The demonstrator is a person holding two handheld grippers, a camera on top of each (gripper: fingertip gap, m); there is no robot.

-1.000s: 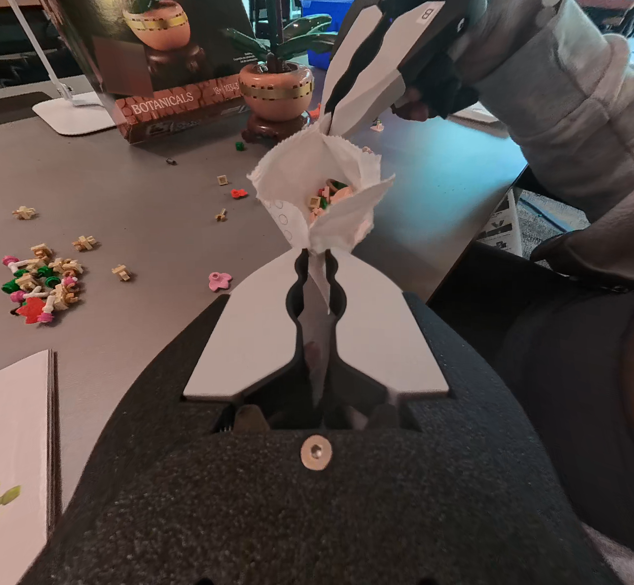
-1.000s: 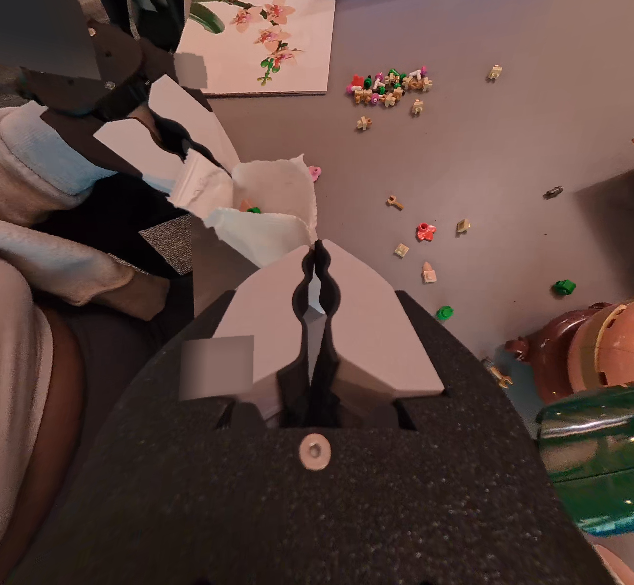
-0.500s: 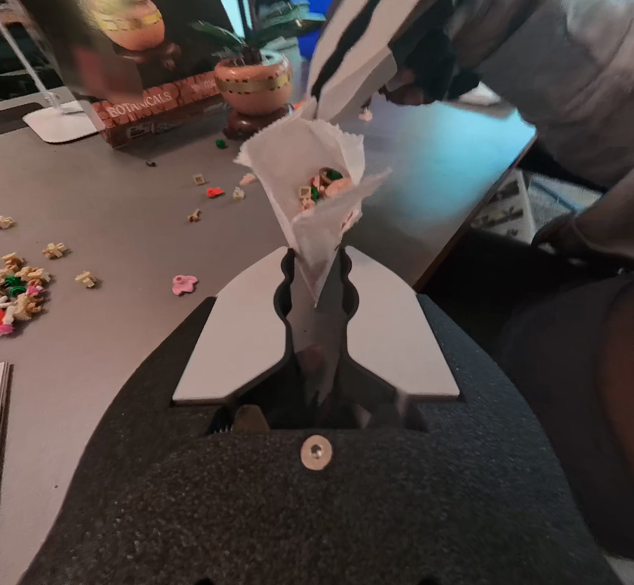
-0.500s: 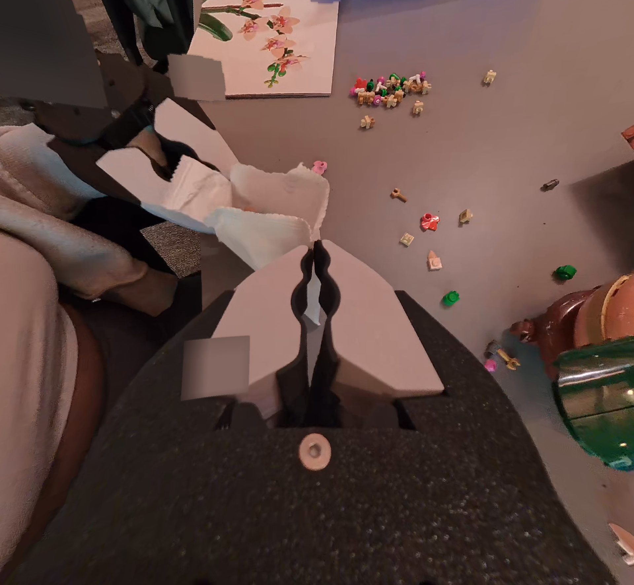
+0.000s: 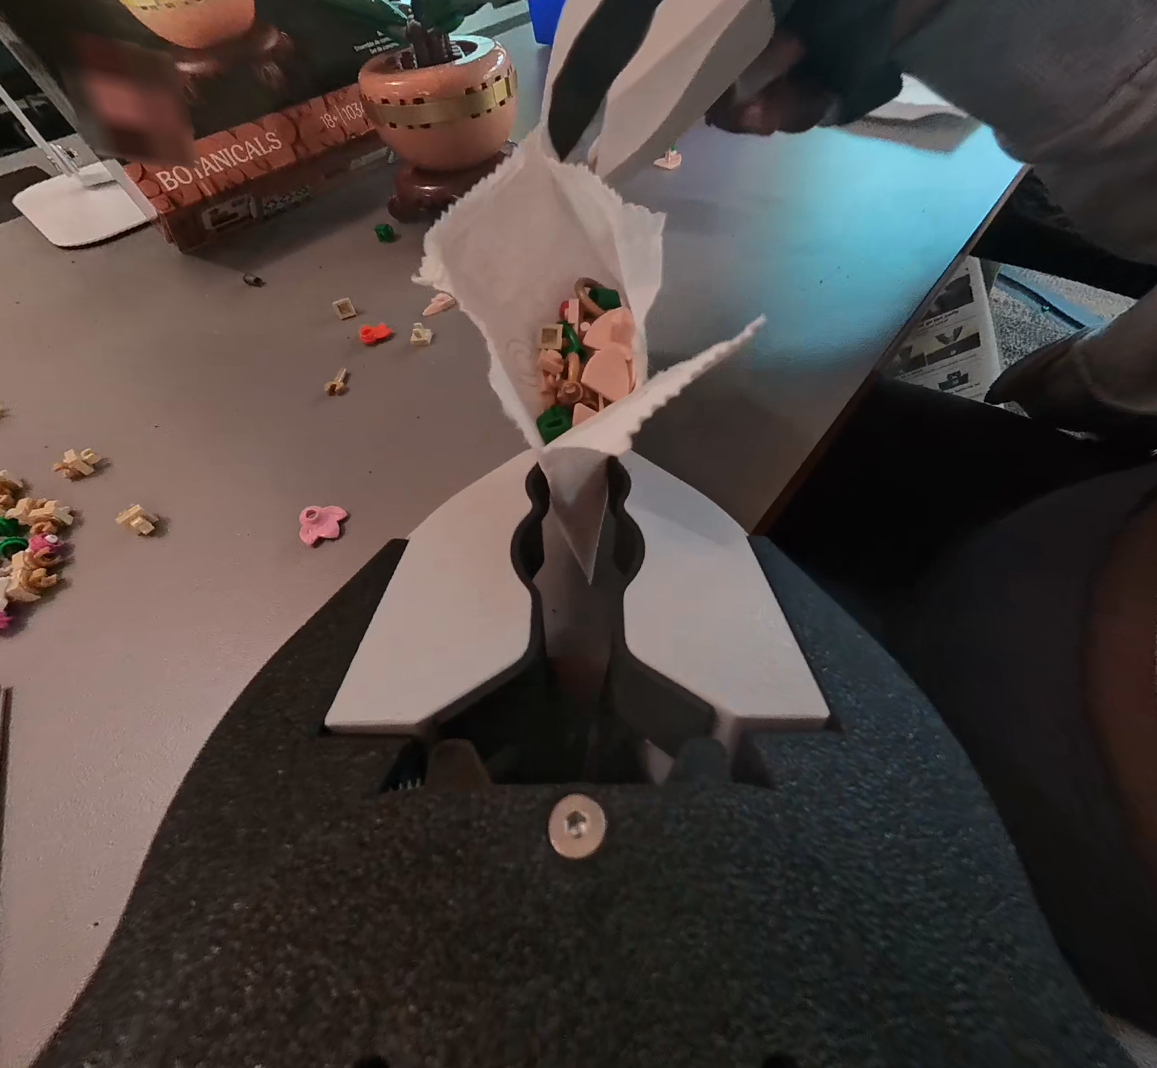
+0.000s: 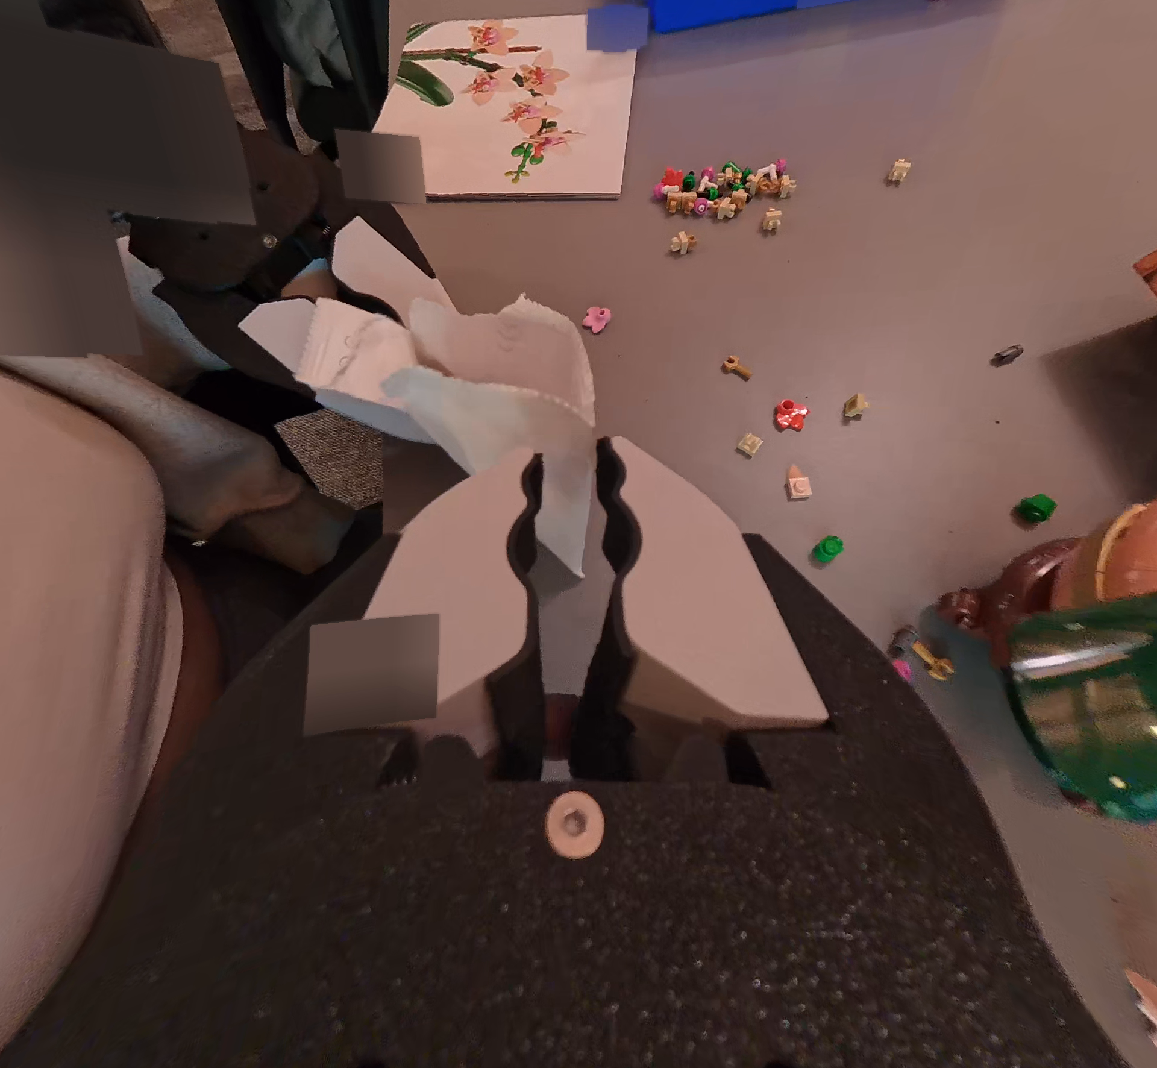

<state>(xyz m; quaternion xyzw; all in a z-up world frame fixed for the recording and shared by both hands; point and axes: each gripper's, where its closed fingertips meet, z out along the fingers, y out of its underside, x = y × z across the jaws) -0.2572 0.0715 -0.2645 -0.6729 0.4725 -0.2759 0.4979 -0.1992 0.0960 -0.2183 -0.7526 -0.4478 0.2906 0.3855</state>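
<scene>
Grey tabletop [image 5: 188,412] carrying a boxed flower-set carton [image 5: 250,149] at 11 o'clock and a brick-built flowerpot [image 5: 438,105] at 12. Left gripper [image 5: 573,474] and right gripper [image 6: 566,462] each pinch opposite edges of a white paper bag [image 5: 538,249] above the table edge. Small bricks [image 5: 582,349] fill it; a slipped edge or tilt would likely spill them.

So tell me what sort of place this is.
Probably an office or workroom desk used for building a brick flower set. A grey table holds scattered small bricks, an instruction booklet and the set's box; more desks stand behind.
</scene>
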